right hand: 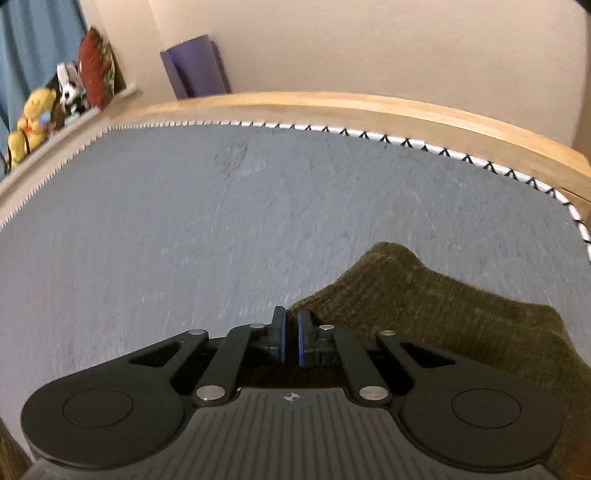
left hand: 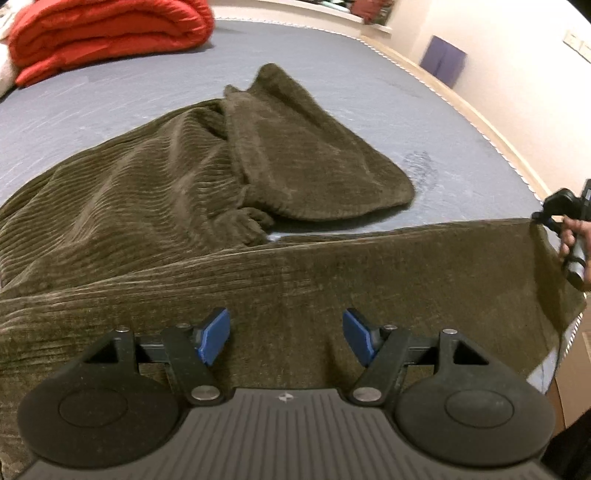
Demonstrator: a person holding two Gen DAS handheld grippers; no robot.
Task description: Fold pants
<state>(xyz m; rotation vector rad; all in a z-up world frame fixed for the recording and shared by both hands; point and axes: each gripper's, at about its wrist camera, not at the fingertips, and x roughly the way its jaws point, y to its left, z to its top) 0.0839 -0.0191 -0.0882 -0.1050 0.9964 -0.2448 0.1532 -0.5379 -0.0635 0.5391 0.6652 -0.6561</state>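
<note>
Olive-brown corduroy pants [left hand: 184, 192] lie spread on a grey-blue bed [left hand: 110, 107]. One leg is folded back toward the middle and a nearer part stretches across to the right. My left gripper [left hand: 286, 338] is open with blue pads, just above the near part of the pants, holding nothing. My right gripper [right hand: 290, 338] is shut on an edge of the pants [right hand: 424, 295] and holds it lifted over the bed [right hand: 184, 221]. The right gripper also shows in the left wrist view [left hand: 543, 216], pinching the far right corner of the cloth.
A folded red quilt [left hand: 103, 33] lies at the bed's far left. A wooden bed frame [right hand: 332, 107] borders the mattress. A purple rolled mat [right hand: 194, 66] leans on the wall, and plush toys [right hand: 33, 118] sit on a ledge.
</note>
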